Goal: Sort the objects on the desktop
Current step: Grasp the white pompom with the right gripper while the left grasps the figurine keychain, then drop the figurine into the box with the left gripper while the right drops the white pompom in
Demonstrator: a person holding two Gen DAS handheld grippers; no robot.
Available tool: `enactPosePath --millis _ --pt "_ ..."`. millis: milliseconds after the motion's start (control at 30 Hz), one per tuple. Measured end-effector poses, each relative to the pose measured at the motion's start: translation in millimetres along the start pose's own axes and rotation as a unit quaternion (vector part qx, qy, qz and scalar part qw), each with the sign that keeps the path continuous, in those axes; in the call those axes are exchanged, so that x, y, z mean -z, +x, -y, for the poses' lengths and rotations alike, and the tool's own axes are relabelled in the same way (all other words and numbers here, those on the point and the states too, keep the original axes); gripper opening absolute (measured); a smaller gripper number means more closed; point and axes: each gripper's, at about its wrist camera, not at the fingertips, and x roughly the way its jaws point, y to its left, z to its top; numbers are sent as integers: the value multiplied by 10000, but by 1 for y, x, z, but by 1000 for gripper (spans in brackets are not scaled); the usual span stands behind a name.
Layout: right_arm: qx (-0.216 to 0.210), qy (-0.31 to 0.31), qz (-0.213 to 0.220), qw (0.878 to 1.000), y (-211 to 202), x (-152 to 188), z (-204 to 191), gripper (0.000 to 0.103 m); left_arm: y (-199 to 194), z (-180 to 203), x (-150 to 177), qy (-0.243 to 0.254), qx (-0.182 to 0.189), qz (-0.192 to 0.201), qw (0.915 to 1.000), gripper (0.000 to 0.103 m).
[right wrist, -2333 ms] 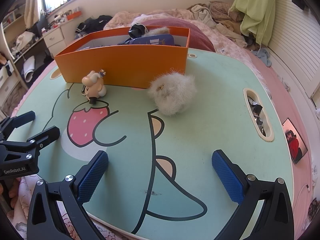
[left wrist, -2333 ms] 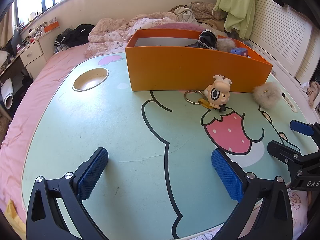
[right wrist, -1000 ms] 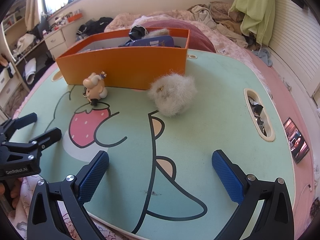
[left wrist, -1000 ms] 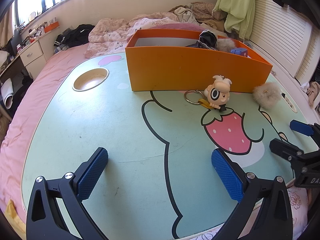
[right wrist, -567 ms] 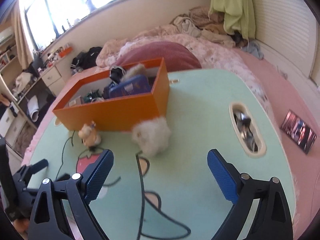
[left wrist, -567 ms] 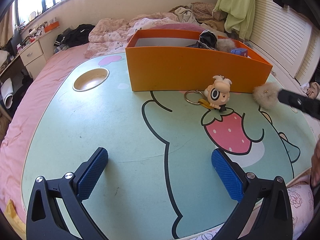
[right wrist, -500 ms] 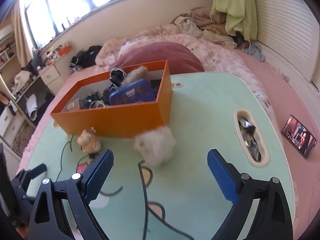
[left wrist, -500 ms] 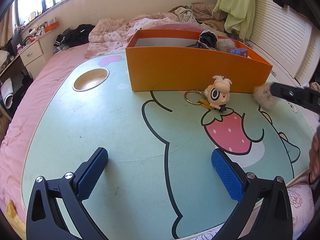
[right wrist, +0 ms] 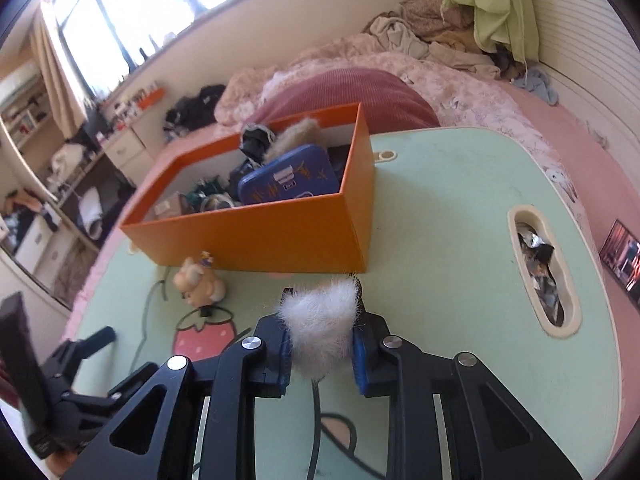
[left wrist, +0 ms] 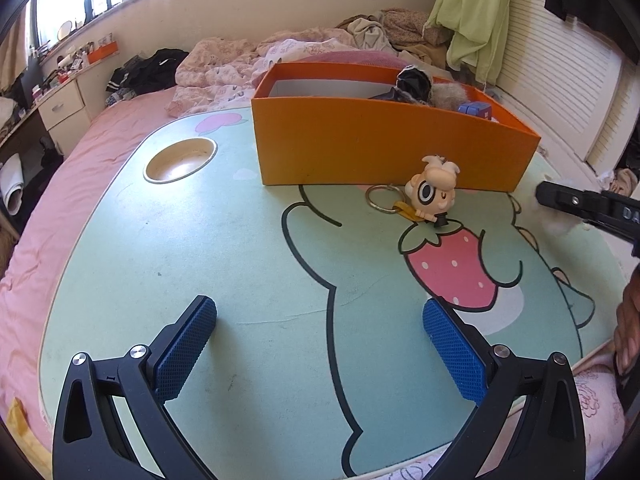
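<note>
Now right gripper (right wrist: 320, 354) is clamped on the pompom (right wrist: 320, 320), held just before the box (right wrist: 280, 236). Looks light, soft, squashy; grip mid-body. Left gripper (left wrist: 320, 356) gapes empty.

Sunlit window (right wrist: 160, 12), pink bed (left wrist: 92, 152), slatted wall (left wrist: 560, 80)

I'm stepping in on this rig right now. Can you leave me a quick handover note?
Right gripper: shut on the white fluffy pompom, in front of the orange box.
Left gripper: open, empty, above the table.
Done: the box already holds a blue case and other bits.
Left: drop the pompom into the box, then collect the cartoon keychain figure beside the box's front wall.
</note>
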Motion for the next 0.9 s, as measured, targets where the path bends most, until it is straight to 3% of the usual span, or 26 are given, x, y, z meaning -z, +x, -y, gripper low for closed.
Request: enactPosePath --millis 167,333,500,567,667,900 --pt "-109 -23 253 9996 -22 9 1 23 -13 14 -14 217 222 243 9992 103" --pt "-95 -22 225 9997 -20 9 0 23 -5 43 -49 464 602 259 9968 100" --pt "-118 1 221 9997 -20 13 3 23 29 64 -75 572 669 -156 9960 79" --pt "-130 11 236 9996 -21 13 3 23 43 65 -78 500 768 -331 9952 58" --pt "-157 18 246 9996 -23 14 4 23 46 60 -74 371 936 -314 9944 39" --pt "-143 -23 457 9989 -32 12 0 23 6 36 -70 203 1213 173 9923 39"
